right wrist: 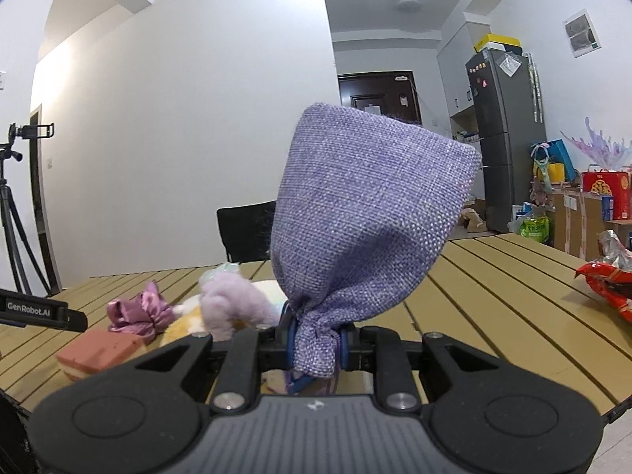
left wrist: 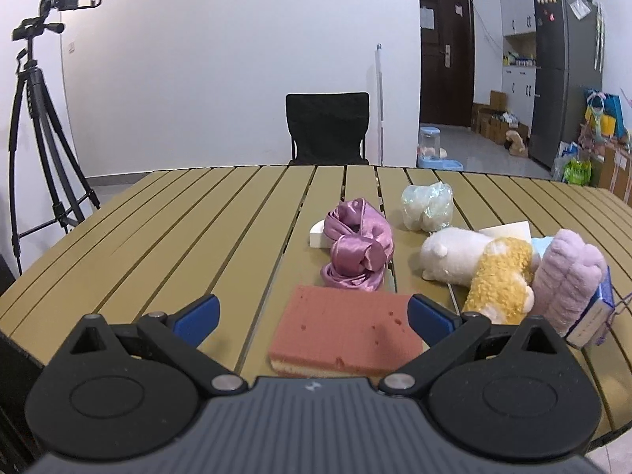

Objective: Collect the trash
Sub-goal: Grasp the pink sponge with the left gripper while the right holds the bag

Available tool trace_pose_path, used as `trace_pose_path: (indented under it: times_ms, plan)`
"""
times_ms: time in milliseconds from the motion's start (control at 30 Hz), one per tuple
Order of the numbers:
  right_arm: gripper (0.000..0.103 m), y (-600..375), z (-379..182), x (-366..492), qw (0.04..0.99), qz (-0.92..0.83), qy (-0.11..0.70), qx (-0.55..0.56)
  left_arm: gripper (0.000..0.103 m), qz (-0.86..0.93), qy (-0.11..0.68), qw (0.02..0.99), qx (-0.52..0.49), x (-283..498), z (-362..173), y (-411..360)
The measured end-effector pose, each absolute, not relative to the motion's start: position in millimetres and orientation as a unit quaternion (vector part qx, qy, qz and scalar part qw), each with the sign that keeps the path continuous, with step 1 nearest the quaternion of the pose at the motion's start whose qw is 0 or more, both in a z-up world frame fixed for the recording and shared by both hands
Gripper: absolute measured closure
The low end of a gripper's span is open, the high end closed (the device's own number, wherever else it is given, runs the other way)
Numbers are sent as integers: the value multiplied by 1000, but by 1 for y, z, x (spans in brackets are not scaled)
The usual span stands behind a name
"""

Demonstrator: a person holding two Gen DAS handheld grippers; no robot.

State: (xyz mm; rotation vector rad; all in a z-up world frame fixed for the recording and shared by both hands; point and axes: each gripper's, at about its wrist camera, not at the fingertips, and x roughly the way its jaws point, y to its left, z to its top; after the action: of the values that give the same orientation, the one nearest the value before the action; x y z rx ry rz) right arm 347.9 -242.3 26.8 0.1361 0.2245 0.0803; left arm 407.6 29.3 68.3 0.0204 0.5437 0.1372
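Right gripper (right wrist: 316,349): fingers clamped on gathered neck of purple drawstring pouch (right wrist: 367,213), pouch standing above them. Left gripper (left wrist: 314,312): fingers apart, pink sponge (left wrist: 341,330) between them on counter (left wrist: 177,237).

The left gripper (left wrist: 312,314) hangs low over the near edge of a slatted wooden table (left wrist: 177,237), its blue-tipped jaws spread wide with a pink sponge (left wrist: 339,331) lying on the table between them, neither pad pressing on it. Just beyond the sponge sits a crumpled purple satin cloth (left wrist: 357,247) partly covering a white block (left wrist: 318,237), with a clear plastic bag (left wrist: 427,206) farther off to the right. On the right side lie a white plush toy (left wrist: 454,252), a yellow one (left wrist: 499,280) and a lilac one (left wrist: 568,276) bunched together; a black chair (left wrist: 328,128) stands at the far edge and a tripod with a camera (left wrist: 35,118) stands far left
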Motion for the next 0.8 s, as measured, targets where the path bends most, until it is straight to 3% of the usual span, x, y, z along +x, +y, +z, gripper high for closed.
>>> trace_pose_path:
  times_ms: [800]
  plan:
    - [86,-242,11,372,985,41,142,89,0,-3,334,942,21,451,49,29]
